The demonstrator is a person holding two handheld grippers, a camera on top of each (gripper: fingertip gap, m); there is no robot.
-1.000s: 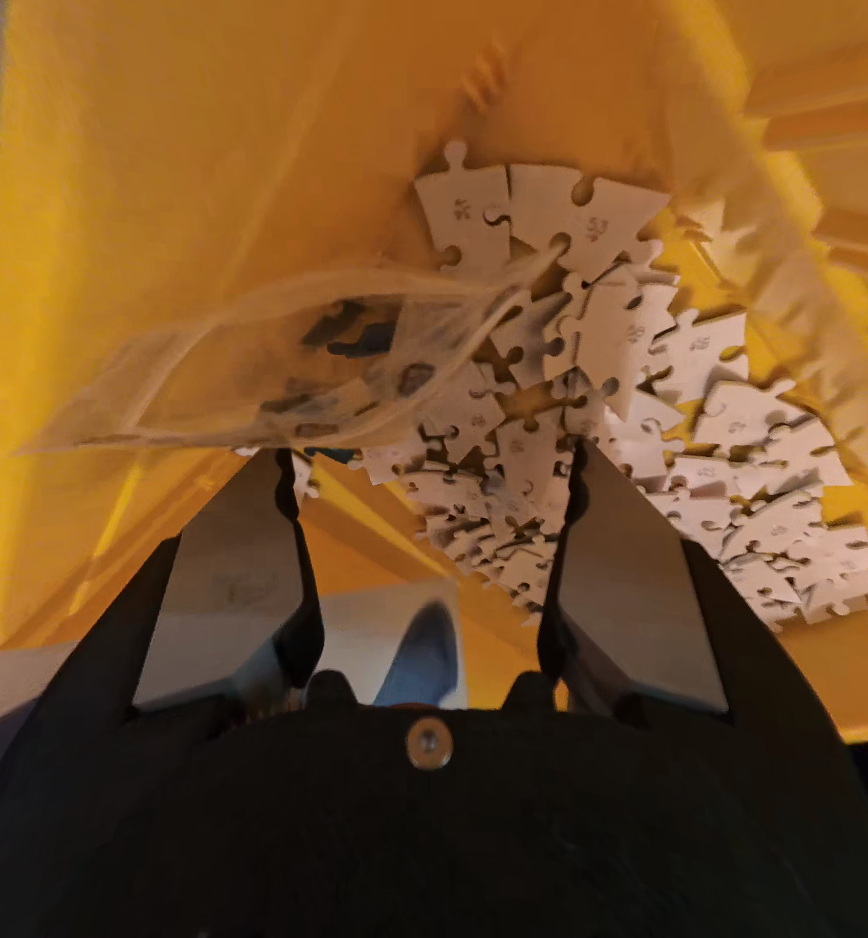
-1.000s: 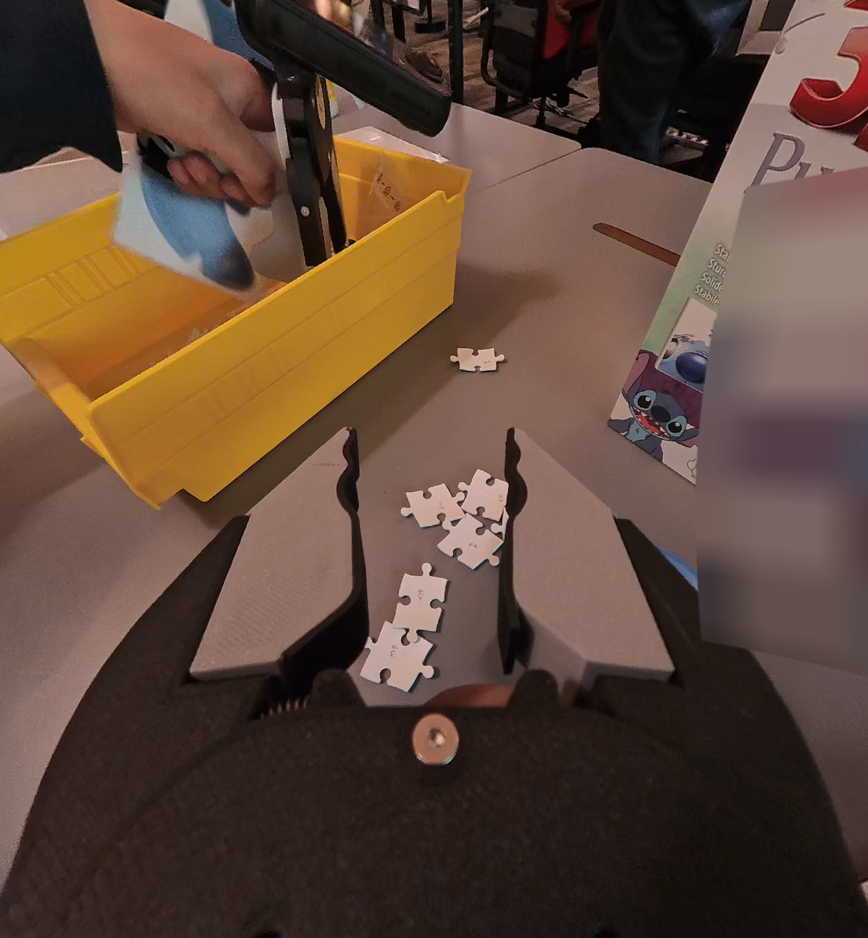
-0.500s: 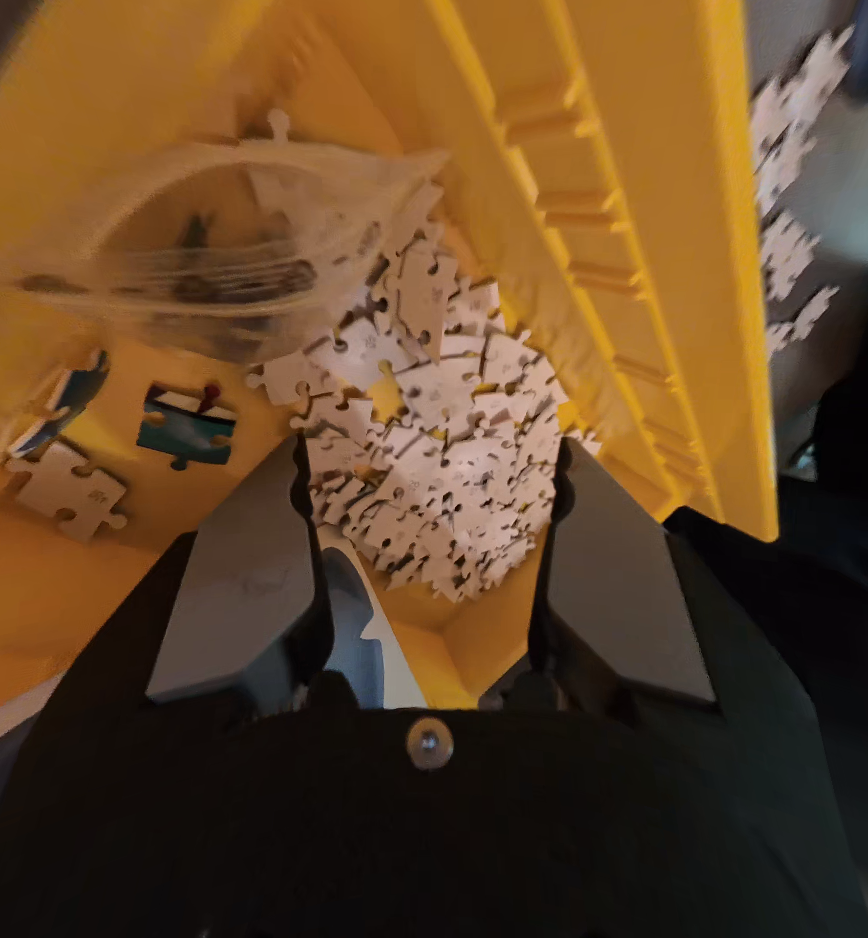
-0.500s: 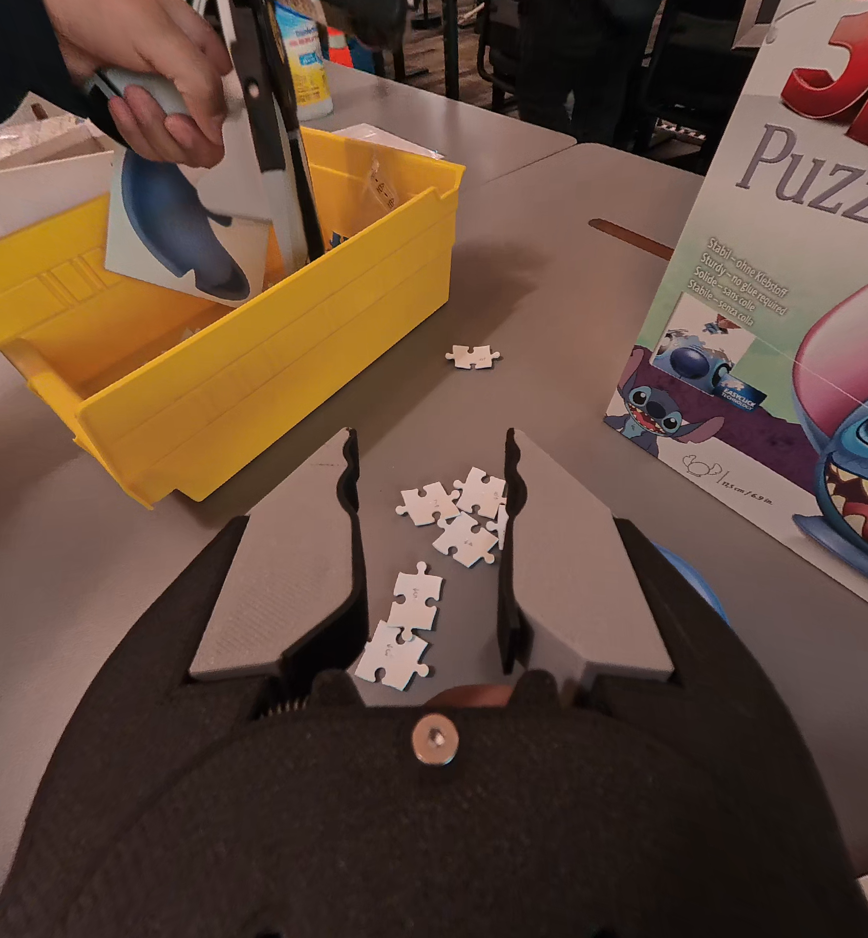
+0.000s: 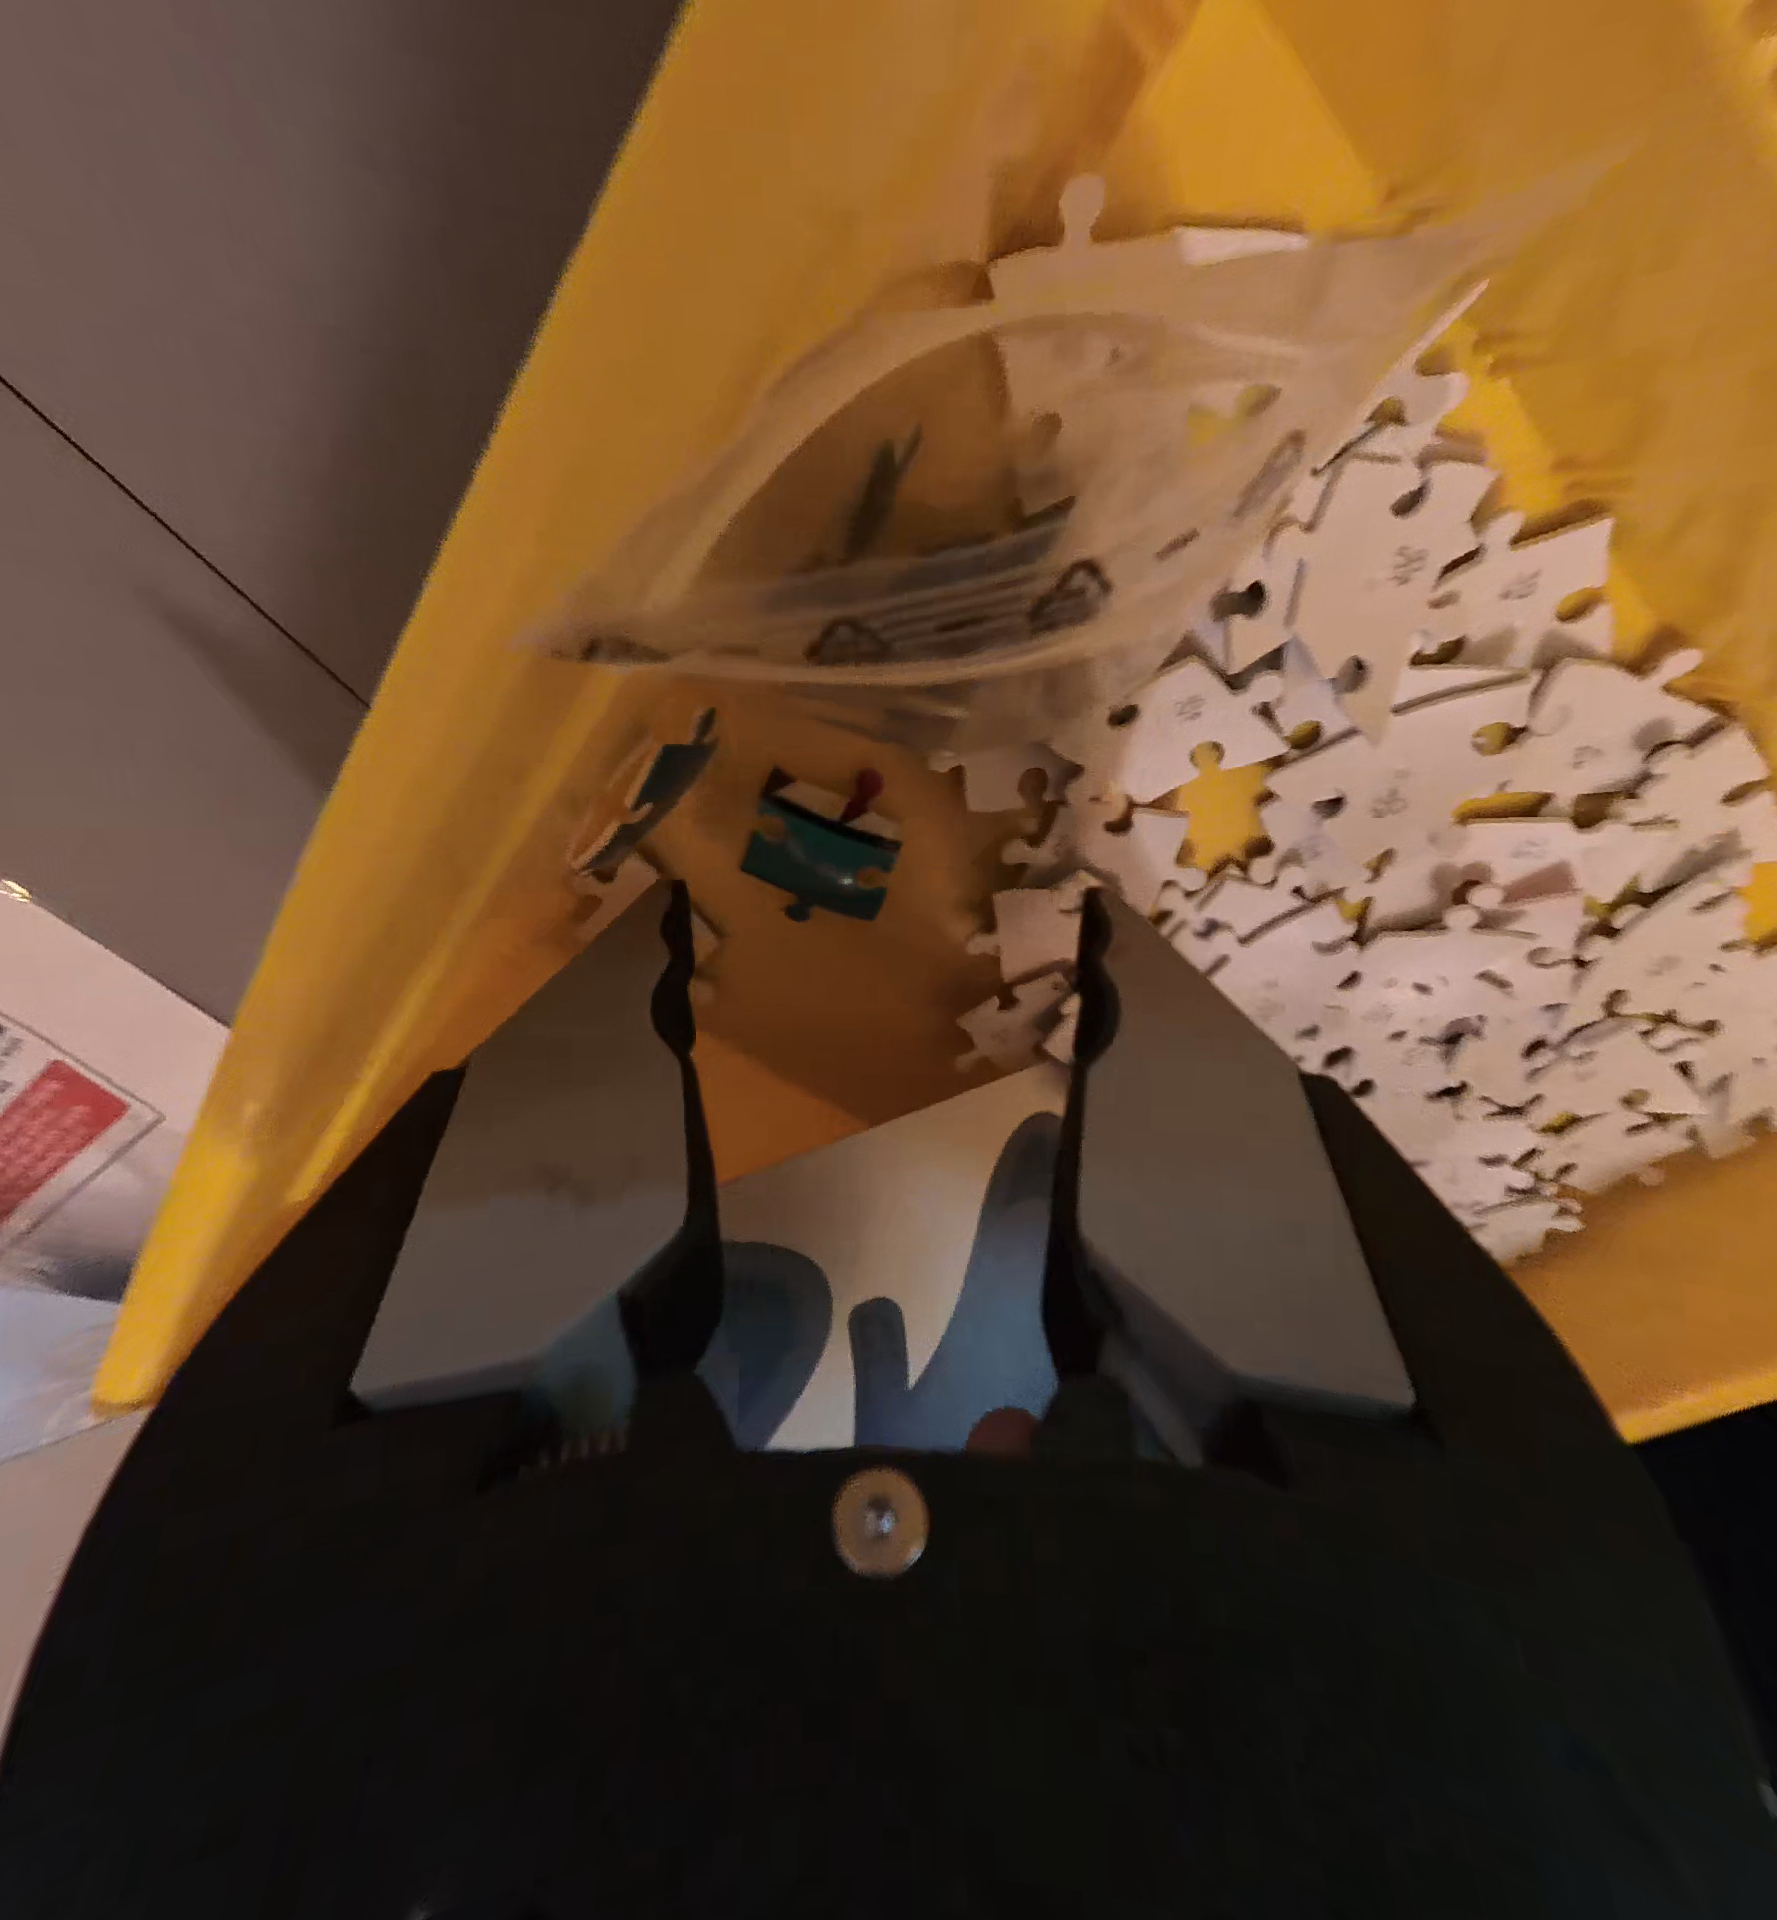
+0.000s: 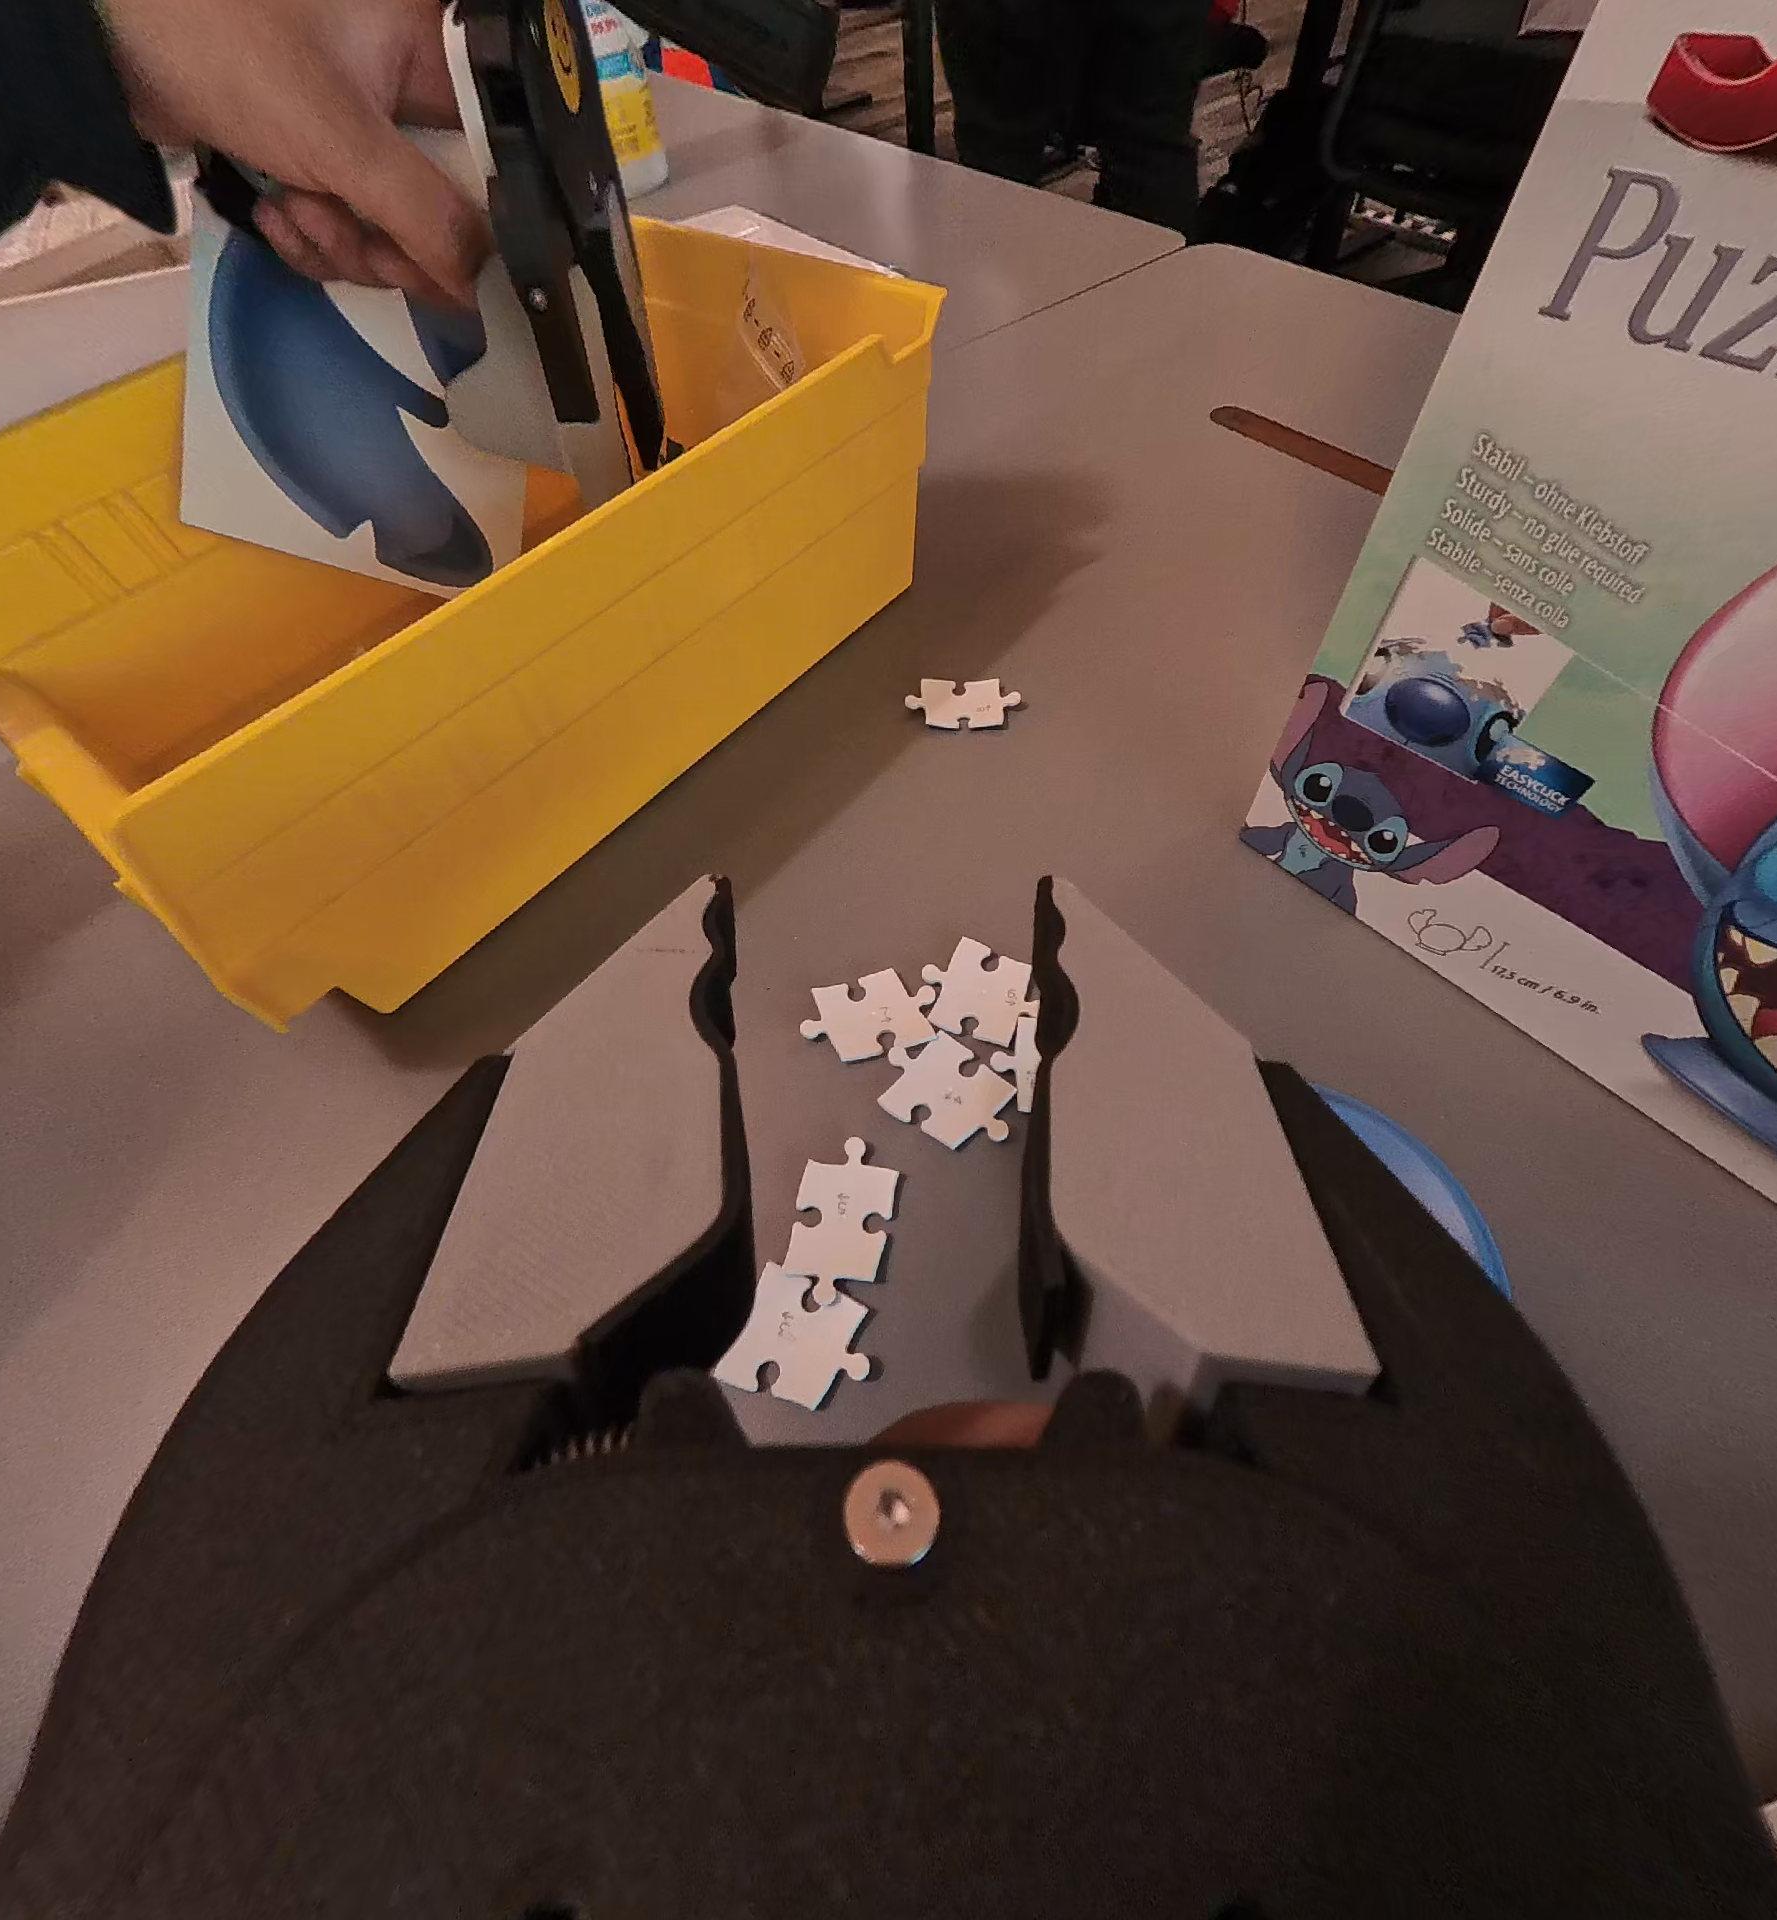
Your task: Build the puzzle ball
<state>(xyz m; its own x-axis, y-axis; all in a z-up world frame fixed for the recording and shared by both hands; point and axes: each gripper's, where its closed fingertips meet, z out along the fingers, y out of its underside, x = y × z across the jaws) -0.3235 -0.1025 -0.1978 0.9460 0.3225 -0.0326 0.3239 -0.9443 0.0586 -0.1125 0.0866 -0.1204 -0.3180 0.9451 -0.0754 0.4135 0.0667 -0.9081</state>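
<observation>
My left gripper (image 5: 879,914) is open and empty, pointing down into the yellow bin (image 5: 510,623). Just ahead of its fingertips lies a teal printed puzzle piece (image 5: 822,852). A clear plastic bag (image 5: 967,520) lies beyond it, and a heap of white face-down pieces (image 5: 1435,883) fills the right. My right gripper (image 6: 884,904) is open and empty low over the grey table (image 6: 1123,520). Several white pieces (image 6: 925,1039) lie between its fingers, with a joined pair (image 6: 832,1247) nearer. The left gripper (image 6: 635,436) shows in the bin (image 6: 510,748).
A hand (image 6: 323,135) holds a white sheet with blue print (image 6: 323,416) against the left gripper. Another joined pair of pieces (image 6: 962,703) lies farther out. The puzzle box (image 6: 1590,623) stands at the right, with a blue object (image 6: 1424,1184) beside my right finger. A bottle (image 6: 635,114) stands behind the bin. The tips of one gripper are about 30 cm away from the tips of the other.
My left gripper has swung left inside the bin, from over the white heap toward the teal piece, and sits lower. The right gripper has not moved.
</observation>
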